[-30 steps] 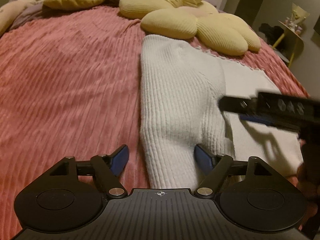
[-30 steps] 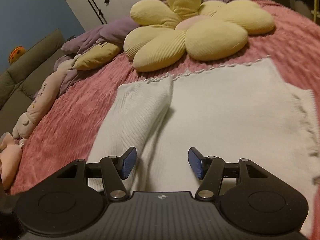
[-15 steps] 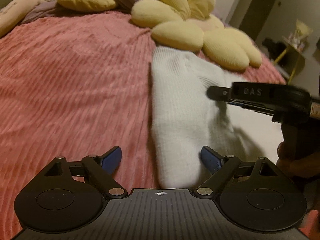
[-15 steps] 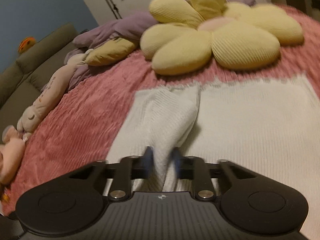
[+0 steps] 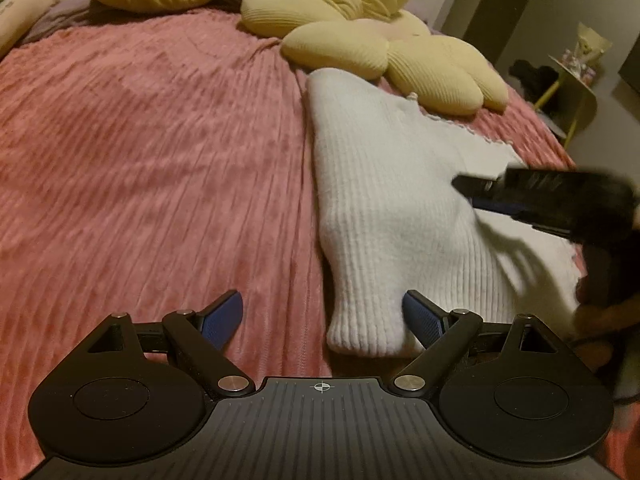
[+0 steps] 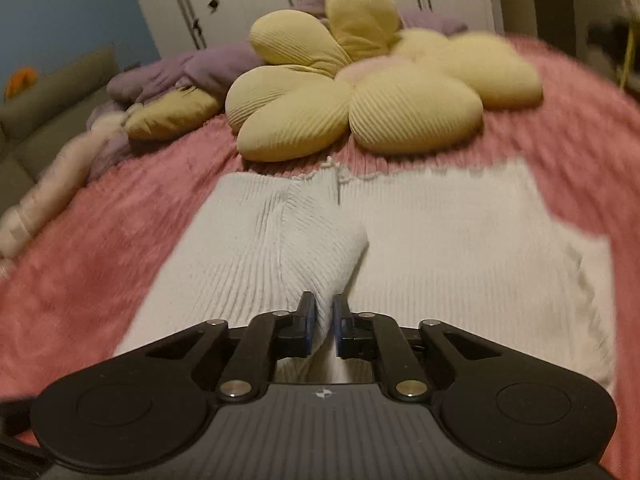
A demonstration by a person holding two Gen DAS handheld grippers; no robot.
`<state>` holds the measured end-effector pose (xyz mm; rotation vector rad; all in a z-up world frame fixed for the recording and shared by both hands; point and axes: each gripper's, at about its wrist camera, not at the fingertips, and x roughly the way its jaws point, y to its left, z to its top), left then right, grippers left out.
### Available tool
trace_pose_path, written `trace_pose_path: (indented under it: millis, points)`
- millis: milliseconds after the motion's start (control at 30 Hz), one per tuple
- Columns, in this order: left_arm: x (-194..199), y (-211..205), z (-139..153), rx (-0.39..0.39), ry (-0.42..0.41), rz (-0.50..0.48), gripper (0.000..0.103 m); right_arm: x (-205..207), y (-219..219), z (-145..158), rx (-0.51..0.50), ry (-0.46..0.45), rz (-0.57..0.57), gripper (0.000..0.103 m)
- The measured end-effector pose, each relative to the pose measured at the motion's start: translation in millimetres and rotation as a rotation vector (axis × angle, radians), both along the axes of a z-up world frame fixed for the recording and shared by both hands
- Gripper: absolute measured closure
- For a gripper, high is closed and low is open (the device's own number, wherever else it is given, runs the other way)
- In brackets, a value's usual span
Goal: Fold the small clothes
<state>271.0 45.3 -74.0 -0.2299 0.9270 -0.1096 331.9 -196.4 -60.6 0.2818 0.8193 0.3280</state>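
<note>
Beyond sweater, flower pillow; right fingers pinching sleeve, left fingers spread.

White ribbed sweater lies flat, one sleeve folded inward.

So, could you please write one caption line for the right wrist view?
Right tongs shut on a fold of the white ribbed sweater, on a pink bedspread before a yellow flower cushion.
</note>
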Motion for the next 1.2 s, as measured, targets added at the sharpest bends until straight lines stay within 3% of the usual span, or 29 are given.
trace_pose_path:
  millis: [67, 100, 133, 267, 400, 467, 533, 600, 733, 867, 1000, 1067, 1133, 1167, 1200]
  points:
    - [-2, 2, 0, -0.012, -0.004, 0.0, 0.011, 0, -14, -1, 0.117, 0.043, -0.015, 0.063]
    - [-2, 3, -1, -0.019, -0.003, 0.005, 0.011, 0, -21, -3, 0.169, 0.064, -0.023, 0.042]
    - [-2, 3, -1, -0.024, -0.002, 0.01, 0.011, -3, -23, -4, 0.208, 0.068, -0.019, 0.039]
    - [-3, -1, 0, -0.012, -0.003, 0.017, 0.01, -4, -18, -11, 0.321, 0.111, 0.032, 0.039]
    - [-10, 2, 7, -0.027, -0.002, 0.021, 0.01, 8, -2, -19, 0.309, 0.15, 0.042, 0.042]
    - [-13, 5, 12, -0.033, -0.007, 0.043, 0.01, 14, -1, -19, 0.34, 0.158, 0.034, 0.059]
    - [-13, 6, 16, -0.032, -0.012, 0.053, 0.01, 17, 3, -16, 0.344, 0.151, 0.045, 0.083]
    - [-12, 5, 21, -0.027, -0.02, 0.048, 0.01, 12, 10, -3, 0.239, 0.078, 0.061, 0.085]
    - [-6, -6, 27, -0.01, -0.029, 0.021, 0.01, -15, 17, 28, -0.007, -0.137, 0.07, 0.086]
    - [4, -30, 25, 0.006, -0.02, -0.025, 0.01, -36, 9, 35, -0.23, -0.255, 0.04, 0.086]
    - [19, -54, 10, 0.005, 0.036, -0.061, 0.011, -37, -18, 24, -0.329, -0.224, -0.021, 0.086]
    - [24, -63, 3, 0.013, 0.062, -0.067, 0.011, -27, -35, 5, -0.289, -0.103, -0.025, 0.086]
    - [22, -66, 1, 0.029, 0.058, -0.069, 0.012, -27, -53, 2, -0.173, -0.085, -0.037, 0.08]
    - [21, -66, 2, 0.026, 0.055, -0.071, 0.012, -26, -62, 4, -0.103, -0.062, -0.042, 0.075]
    - [20, -65, 2, 0.015, 0.056, -0.073, 0.013, -25, -71, 4, -0.029, -0.039, -0.046, 0.062]
